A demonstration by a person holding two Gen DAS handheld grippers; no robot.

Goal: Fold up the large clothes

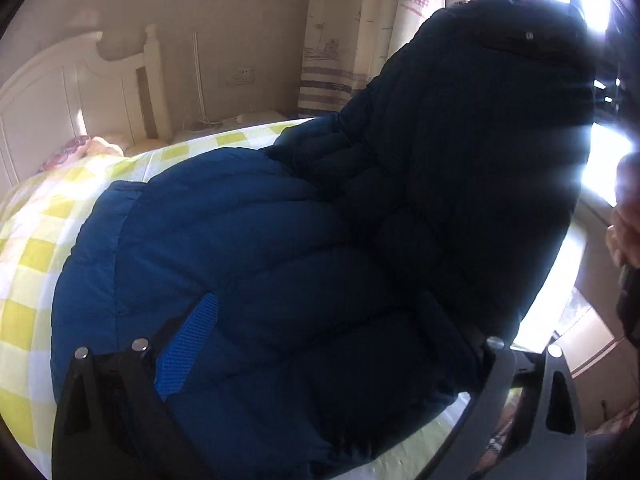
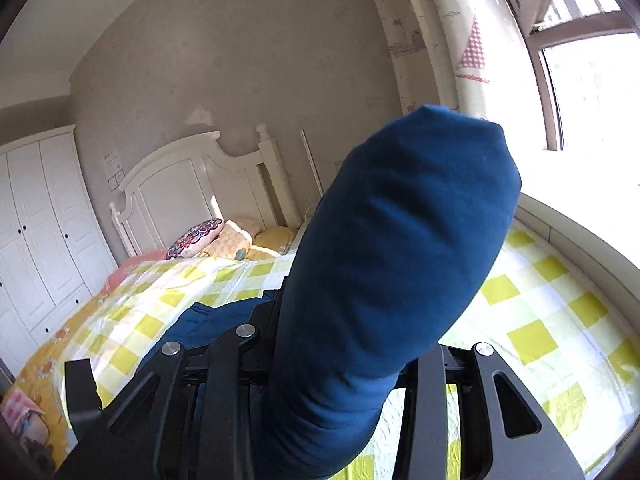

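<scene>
Blue quilted down jacket [image 1: 280,264] spread over the yellow-and-white checked bedspread [image 1: 36,256], lower part lying on the bed, upper right part lifted well above it and dark against the bright window [image 1: 600,160]. Metal snap button [image 1: 529,35] visible near the top of the raised section. Bright blue knitted cuff [image 1: 188,344] showing at the lower left, just beside the black left finger.

Left gripper [image 1: 312,384] at the bottom of the left wrist view, fingers far apart with thick jacket padding bulging between them; pinching or only straddling the cloth, impossible to tell. Part of a hand [image 1: 626,216] at the right edge of that view, blurred.

Right gripper [image 2: 344,376] pinching a thick roll of the same jacket [image 2: 384,260], padding squeezed between the black fingers and sticking up past them toward the curtain [image 2: 448,40]. More blue cloth trailing down onto the bedspread [image 2: 532,336] at the lower left of the fingers.

White headboard [image 2: 188,184] at the far end of the bed, patterned pillow [image 2: 196,236] and pale cushions in front of it. White wardrobe [image 2: 36,232] along the left wall. Socket [image 1: 243,76] on the beige wall beside the headboard [image 1: 60,96].
</scene>
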